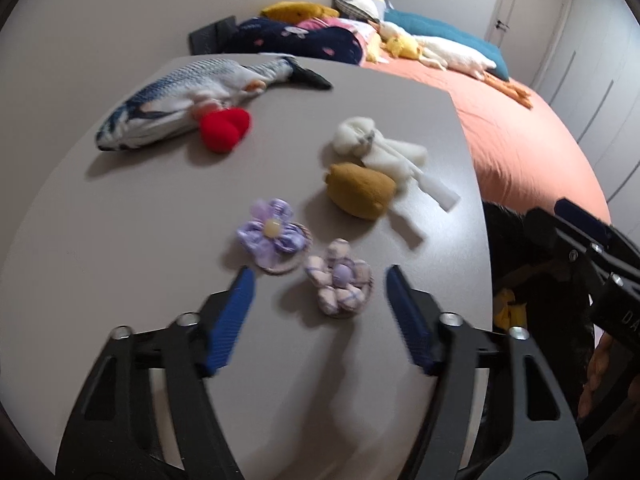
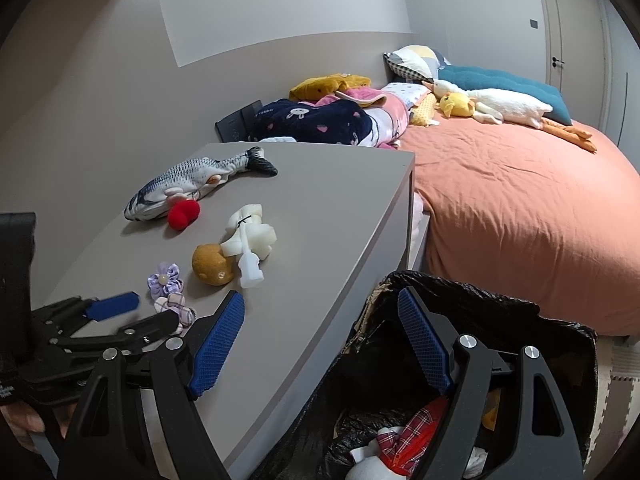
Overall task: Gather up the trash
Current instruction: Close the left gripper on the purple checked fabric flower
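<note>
My left claw (image 1: 320,280) is blurry and hangs wide over the gray desk (image 1: 140,240), holding nothing, with a checked fabric flower (image 1: 340,278) lying between its tips. My right claw (image 2: 322,312) is wide and empty above the black trash bag (image 2: 480,312), whose inside is dark and partly hidden. An orange bed (image 2: 520,220) fills the room's right side.

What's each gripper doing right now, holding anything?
Left gripper: open, empty, the plaid purple fabric flower lying between its blue pads, untouched.
Right gripper: open, empty, above the black plastic trash bag.
</note>
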Motion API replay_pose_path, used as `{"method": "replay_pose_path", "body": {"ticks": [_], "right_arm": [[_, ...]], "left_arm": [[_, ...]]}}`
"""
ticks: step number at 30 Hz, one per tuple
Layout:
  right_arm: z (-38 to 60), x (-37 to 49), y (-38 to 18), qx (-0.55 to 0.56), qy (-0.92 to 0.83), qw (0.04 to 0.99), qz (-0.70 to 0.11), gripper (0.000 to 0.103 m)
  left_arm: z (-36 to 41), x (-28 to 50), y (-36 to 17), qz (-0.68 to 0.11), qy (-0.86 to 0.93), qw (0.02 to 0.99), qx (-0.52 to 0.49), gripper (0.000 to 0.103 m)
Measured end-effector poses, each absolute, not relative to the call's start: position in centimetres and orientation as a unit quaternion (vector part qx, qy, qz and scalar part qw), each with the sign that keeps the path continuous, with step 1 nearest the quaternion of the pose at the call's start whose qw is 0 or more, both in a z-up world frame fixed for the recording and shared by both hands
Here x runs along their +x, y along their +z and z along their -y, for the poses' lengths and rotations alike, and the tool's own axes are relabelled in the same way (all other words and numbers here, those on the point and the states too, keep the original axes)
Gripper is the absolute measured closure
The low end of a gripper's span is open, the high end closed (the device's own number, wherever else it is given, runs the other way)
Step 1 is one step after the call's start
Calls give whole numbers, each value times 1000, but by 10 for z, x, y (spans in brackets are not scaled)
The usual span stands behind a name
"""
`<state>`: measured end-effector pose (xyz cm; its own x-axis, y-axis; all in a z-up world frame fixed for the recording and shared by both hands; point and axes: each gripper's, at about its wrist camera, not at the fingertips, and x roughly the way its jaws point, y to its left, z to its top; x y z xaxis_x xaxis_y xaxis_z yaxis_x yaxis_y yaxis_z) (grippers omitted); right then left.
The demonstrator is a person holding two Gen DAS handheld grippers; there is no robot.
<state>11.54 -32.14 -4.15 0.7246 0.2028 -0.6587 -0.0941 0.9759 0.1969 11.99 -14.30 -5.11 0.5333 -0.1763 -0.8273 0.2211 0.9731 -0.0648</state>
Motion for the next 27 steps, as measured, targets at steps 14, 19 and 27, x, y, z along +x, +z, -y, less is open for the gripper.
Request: {"method": "replay_pose_path", "body": {"ticks": [14, 19, 27], "right_arm": [[329, 116, -43, 79, 76, 925, -363, 22], [325, 121, -42, 77, 81, 926, -361, 22], [310, 138, -40, 67, 95, 926, -360, 22]], "left_arm": [[162, 123, -61, -458, -109, 880, 63, 81], [155, 121, -48, -447, -111, 886, 49, 82], [138, 126, -23, -422, -109, 899, 35, 82]]}}
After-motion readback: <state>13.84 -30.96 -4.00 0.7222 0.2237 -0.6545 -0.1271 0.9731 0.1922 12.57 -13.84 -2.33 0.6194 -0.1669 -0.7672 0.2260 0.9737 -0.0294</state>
